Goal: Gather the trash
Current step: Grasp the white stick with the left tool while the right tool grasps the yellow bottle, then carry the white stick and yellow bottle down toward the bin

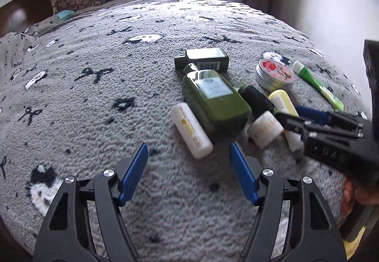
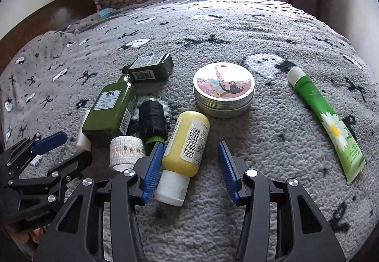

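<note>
- I see all the things lying on the bed (image 2: 236, 32).
- The big bottle (image 2: 111, 108) lies left of the thread spool (image 2: 151, 120).
- The small box (image 2: 151, 68) sits behind the big bottle, touching its neck.
- The round tin (image 2: 223, 89) lies right of the spool.
- The squeeze bottle (image 2: 187, 141) lies in front of the tin.
- The long tube (image 2: 324, 120) lies far right, apart.

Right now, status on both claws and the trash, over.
Left claw open, empty, short of the white bottle. Right claw open around the yellow bottle, not closed yet. Tape roll crowds its left finger.
</note>
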Motion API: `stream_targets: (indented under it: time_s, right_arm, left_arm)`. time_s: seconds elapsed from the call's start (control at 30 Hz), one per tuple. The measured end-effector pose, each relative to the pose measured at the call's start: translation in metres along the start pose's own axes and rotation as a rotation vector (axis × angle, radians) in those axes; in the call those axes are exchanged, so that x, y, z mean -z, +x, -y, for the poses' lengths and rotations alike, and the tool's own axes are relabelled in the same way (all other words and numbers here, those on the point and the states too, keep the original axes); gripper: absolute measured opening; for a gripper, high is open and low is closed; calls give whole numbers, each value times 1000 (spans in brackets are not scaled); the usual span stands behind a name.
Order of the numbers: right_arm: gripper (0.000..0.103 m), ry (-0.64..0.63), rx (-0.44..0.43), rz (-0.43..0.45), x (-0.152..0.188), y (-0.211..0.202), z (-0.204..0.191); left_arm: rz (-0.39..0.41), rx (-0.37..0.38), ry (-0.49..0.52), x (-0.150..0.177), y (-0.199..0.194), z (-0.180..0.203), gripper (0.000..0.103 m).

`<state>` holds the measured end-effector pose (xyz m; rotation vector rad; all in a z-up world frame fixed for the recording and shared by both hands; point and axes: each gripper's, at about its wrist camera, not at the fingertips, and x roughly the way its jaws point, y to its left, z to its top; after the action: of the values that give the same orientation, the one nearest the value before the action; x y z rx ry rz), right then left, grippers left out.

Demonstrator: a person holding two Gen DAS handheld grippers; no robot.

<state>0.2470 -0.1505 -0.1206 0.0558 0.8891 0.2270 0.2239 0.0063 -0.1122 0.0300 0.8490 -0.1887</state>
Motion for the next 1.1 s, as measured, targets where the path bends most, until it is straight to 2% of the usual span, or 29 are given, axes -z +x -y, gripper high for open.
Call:
stream_targets:
  time_s: [0.1, 0.27, 0.43, 0.53, 0.63, 0.83, 1.1]
  right_arm:
    - [48, -8, 20, -14, -3, 10, -2]
    - [46, 11, 20, -16, -12, 20, 5]
    - [44, -11, 23, -17, -16, 24, 4]
    - [40, -22, 18, -18, -14, 22, 4]
    - [36, -44, 19, -25, -10, 19, 2]
    - [35, -47, 2, -23, 1, 1, 4]
    - [34, -59, -14, 39, 24, -54, 6]
  left_arm:
    - [-27, -40, -4, -8, 14, -1, 62]
    - [-28, -31, 0, -18, 25, -5, 57]
    - [-39, 7, 6, -26, 34, -9, 32]
    - [-47, 4, 11, -26, 34, -8, 28]
    - [-57, -3, 25, -20, 31, -7, 19]
    - [-54, -2, 28, -6, 16, -9, 18]
    - [-18, 23, 36, 18, -30, -1, 18]
